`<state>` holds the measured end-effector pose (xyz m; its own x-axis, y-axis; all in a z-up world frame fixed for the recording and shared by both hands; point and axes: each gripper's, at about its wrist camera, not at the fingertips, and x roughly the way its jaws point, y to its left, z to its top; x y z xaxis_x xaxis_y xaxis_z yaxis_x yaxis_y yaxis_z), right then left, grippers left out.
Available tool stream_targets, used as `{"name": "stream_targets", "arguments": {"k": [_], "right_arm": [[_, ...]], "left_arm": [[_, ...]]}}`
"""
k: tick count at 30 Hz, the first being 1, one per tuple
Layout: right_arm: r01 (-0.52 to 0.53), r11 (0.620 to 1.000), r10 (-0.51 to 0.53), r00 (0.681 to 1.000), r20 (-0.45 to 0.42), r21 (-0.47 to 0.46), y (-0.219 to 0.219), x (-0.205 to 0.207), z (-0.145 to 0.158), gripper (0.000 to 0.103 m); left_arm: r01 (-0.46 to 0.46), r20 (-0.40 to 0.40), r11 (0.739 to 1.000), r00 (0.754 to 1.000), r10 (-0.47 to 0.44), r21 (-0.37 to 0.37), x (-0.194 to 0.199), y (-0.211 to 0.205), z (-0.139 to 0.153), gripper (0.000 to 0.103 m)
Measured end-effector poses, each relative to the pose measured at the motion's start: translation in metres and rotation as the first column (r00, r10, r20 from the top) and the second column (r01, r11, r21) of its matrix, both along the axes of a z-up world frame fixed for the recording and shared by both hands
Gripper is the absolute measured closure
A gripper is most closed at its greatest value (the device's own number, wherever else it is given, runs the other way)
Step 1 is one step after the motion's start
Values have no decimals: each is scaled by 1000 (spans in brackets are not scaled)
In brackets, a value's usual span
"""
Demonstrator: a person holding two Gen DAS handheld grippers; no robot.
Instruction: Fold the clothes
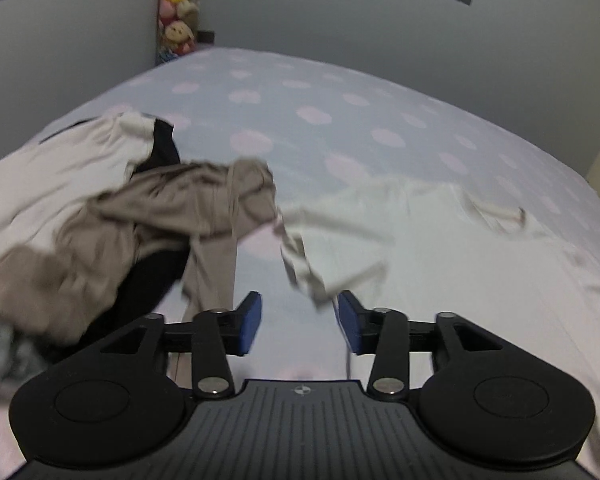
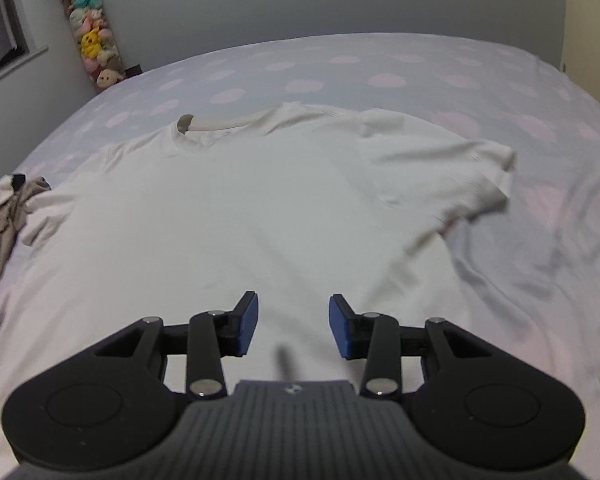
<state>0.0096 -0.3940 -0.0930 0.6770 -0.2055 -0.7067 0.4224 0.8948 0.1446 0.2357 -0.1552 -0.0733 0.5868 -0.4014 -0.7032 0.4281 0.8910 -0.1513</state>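
A white t-shirt lies spread flat on the bed, collar at the far side, one sleeve out to the right. My right gripper is open and empty above the shirt's near part. In the left wrist view the same shirt lies to the right, its left sleeve just beyond my left gripper, which is open and empty above the sheet. A pile of clothes in beige, white and black lies to the left.
The bed sheet is pale with pink dots. A column of plush toys stands in the far left corner by the wall. The beige garment's edge shows at the left of the right wrist view.
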Motion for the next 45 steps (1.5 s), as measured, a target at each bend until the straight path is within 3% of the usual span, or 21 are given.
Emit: {"name": "stream_targets", "arguments": {"k": [4,9,14,16,18,21,27,31,34,38,40,42,45], "right_arm": [[4,996,-3,1000,11,-85,4,32,-9,60],[64,986,-50,994,94,-153,8,49,-24,60],[54,986,-29,988,151,-160,5,47,-27,60],[59,980,-29,987,157,-190,6,47,-26,57],[44,971,-9,989,146,-236,10,48,-27,56],[25,972,7,991,135,-235,12,49,-30,56],[44,978,-12,988,154,-203,8,46,-25,56],[56,980,-23,985,170,-193,7,42,-20,56],[56,980,-22,984,177,-192,7,40,-19,56],[52,981,-18,984,180,-184,6,40,-19,56],[46,983,-13,984,179,-178,5,40,-19,56],[36,984,-4,984,180,-175,5,41,-20,56],[29,984,2,984,179,-174,5,41,-21,56]], "left_arm": [[-33,23,999,999,33,15,32,-24,-20,56],[-98,55,995,994,96,31,70,-46,-41,55],[-64,63,994,996,58,87,100,-66,-52,56],[-40,33,991,999,36,130,107,-73,-57,66],[-19,22,990,1000,16,142,110,-78,-60,88],[-7,48,991,999,0,134,107,-82,-52,100],[97,84,991,991,-105,91,89,-103,-16,101],[199,84,977,975,-205,79,70,-131,1,101],[276,60,958,958,-281,75,51,-155,3,101],[353,9,928,934,-356,116,25,-191,-15,101],[380,-29,912,925,-380,153,16,-207,-30,98],[402,-46,899,915,-400,176,8,-216,-38,85],[428,-36,885,902,-429,182,-1,-214,-35,75]]}}
